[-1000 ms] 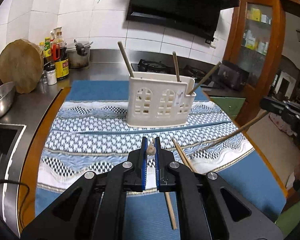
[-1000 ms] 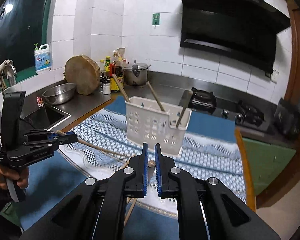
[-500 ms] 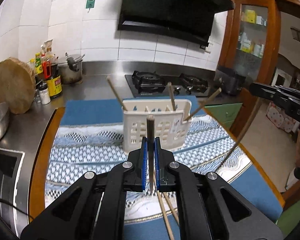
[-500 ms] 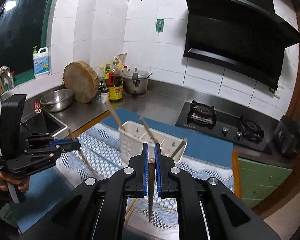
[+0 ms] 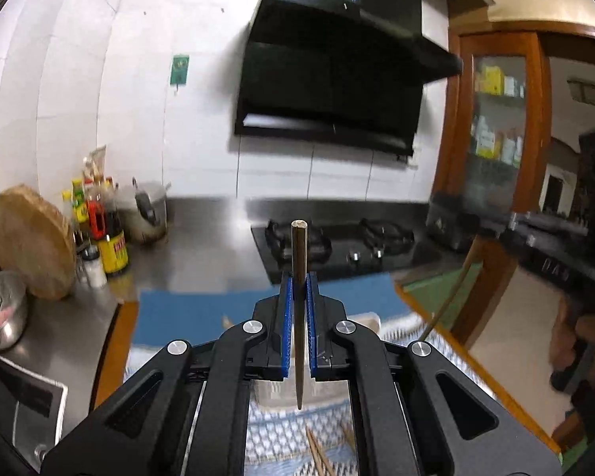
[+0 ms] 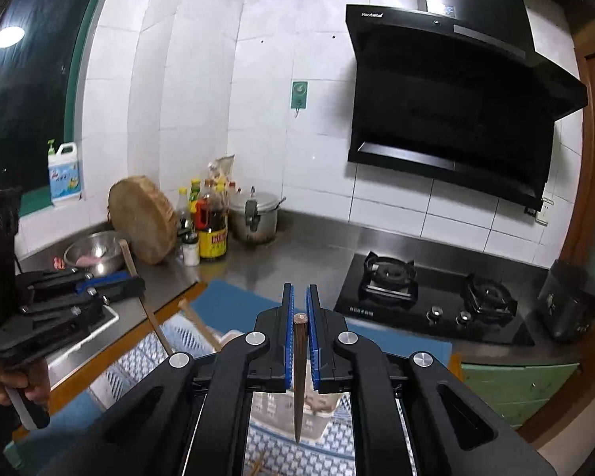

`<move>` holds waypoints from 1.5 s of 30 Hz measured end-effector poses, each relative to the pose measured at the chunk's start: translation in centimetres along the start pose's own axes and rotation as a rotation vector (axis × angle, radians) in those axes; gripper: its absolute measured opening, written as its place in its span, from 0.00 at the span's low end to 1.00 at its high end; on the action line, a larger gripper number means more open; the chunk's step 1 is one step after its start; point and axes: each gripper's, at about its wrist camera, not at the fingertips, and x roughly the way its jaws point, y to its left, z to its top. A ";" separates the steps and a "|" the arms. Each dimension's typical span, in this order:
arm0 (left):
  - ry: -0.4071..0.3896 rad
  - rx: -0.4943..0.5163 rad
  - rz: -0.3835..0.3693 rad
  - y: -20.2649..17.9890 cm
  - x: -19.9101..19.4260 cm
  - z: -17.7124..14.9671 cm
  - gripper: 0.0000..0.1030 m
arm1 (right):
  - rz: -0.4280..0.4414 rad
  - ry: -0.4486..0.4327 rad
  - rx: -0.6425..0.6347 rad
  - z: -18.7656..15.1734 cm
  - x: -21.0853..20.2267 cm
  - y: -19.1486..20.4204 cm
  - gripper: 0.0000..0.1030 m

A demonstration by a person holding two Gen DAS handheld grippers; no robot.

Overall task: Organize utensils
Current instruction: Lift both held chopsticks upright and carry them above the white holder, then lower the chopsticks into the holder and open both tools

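My left gripper [image 5: 298,277] is shut on a brown wooden chopstick [image 5: 298,261], held upright with its thin tip pointing down. My right gripper [image 6: 300,289] is shut on another wooden chopstick [image 6: 300,357], also upright, tip down. The white slotted utensil holder [image 5: 367,319] sits below, mostly hidden behind my left gripper's fingers; a part of it shows under my right gripper [image 6: 273,400]. Loose chopsticks [image 5: 317,452] lie on the patterned cloth. The left gripper [image 6: 99,283] shows in the right wrist view, the right gripper [image 5: 551,230] in the left wrist view.
A blue mat [image 5: 186,313] and patterned cloth [image 6: 139,361] cover the counter. A gas hob [image 6: 432,297] is behind. Sauce bottles [image 6: 212,222], a pot [image 6: 254,214], a round chopping block [image 6: 142,218] and a steel bowl [image 6: 91,254] stand at the back left.
Both grippers have risen and tilted upward, each lifting its chopstick from lying flat to upright. The holder has dropped low in both views.
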 end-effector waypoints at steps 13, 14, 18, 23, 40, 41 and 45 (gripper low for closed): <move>-0.072 -0.020 0.026 0.2 3.6 3.5 0.05 | -0.036 -0.028 0.011 2.0 4.6 -0.8 0.06; -0.065 -0.027 0.029 0.4 4.3 3.2 0.05 | -0.042 -0.025 0.009 1.8 4.9 -0.8 0.06; -0.038 -0.050 0.041 1.3 6.3 1.9 0.05 | -0.051 0.001 0.005 0.5 6.6 -1.1 0.06; 0.004 -0.069 0.050 2.3 7.8 0.4 0.05 | -0.050 0.048 0.019 -1.3 8.1 -1.6 0.06; 0.047 -0.048 0.048 1.5 6.0 -0.6 0.09 | -0.044 0.041 0.038 -2.9 4.3 -1.9 0.26; 0.046 -0.046 0.047 1.4 5.2 -0.9 0.09 | -0.041 0.042 0.043 -3.2 3.6 -1.8 0.26; 0.058 -0.046 0.041 1.2 2.7 -2.3 0.09 | -0.016 0.059 0.058 -5.7 0.8 -1.0 0.26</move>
